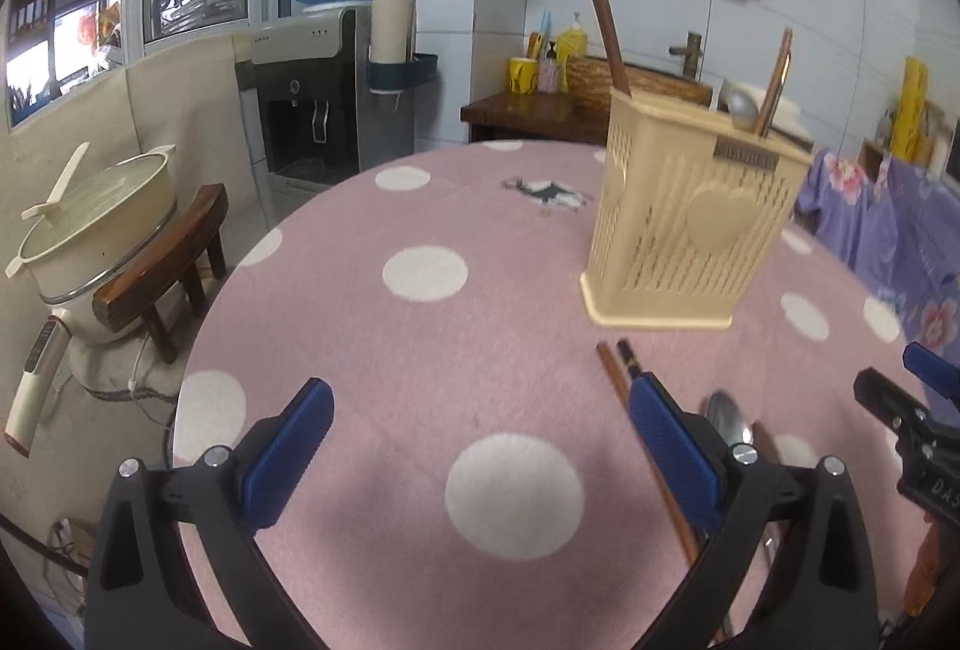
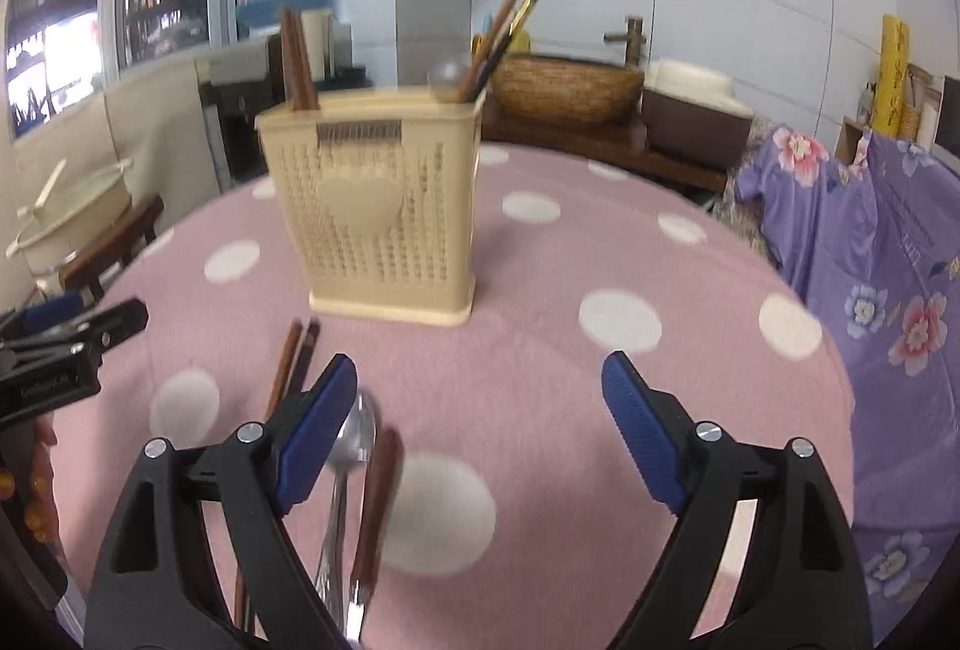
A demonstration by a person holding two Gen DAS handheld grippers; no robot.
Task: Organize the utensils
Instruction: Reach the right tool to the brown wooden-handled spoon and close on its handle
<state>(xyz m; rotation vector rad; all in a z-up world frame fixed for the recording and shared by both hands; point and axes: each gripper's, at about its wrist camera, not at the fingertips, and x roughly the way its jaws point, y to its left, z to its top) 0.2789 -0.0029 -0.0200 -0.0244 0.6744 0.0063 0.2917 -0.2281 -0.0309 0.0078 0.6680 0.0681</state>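
Cream slotted utensil holder (image 2: 384, 206) upright mid-worktop (image 2: 600, 254), chopsticks and spoon inside.
Loose spoon (image 2: 351, 446) and chopsticks (image 2: 294, 362) at holder's 6 o'clock; left tool (image 1: 480, 446) and right tool (image 2: 480, 428) both spread, holding nothing.

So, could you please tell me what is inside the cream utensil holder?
Sticking out of the utensil holder: brown chopsticks on one side, and a metal spoon with more chopsticks on the other. Their lower ends are hidden by its walls.
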